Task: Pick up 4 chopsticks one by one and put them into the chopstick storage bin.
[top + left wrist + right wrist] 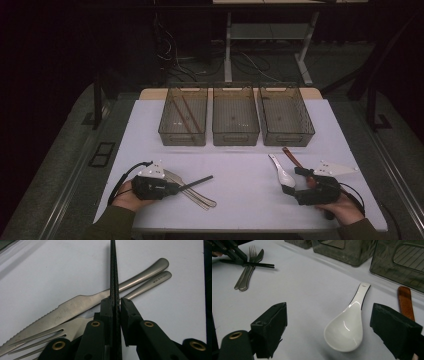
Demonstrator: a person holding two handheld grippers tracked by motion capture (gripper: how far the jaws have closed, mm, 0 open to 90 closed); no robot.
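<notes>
Black textured chopsticks (114, 277) pinched in jaws, over smooth steel knife (82, 305)

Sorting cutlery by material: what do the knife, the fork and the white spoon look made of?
Knife and fork: likely stainless steel, going by the brushed grey sheen. White spoon: probably glazed ceramic, glossy with sharp highlights, though plastic can't be excluded.

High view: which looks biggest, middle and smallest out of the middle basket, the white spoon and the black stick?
1. Middle basket, clearly biggest.
2. and 3. White spoon and black stick look about alike in length, so I won't rank them.
</notes>
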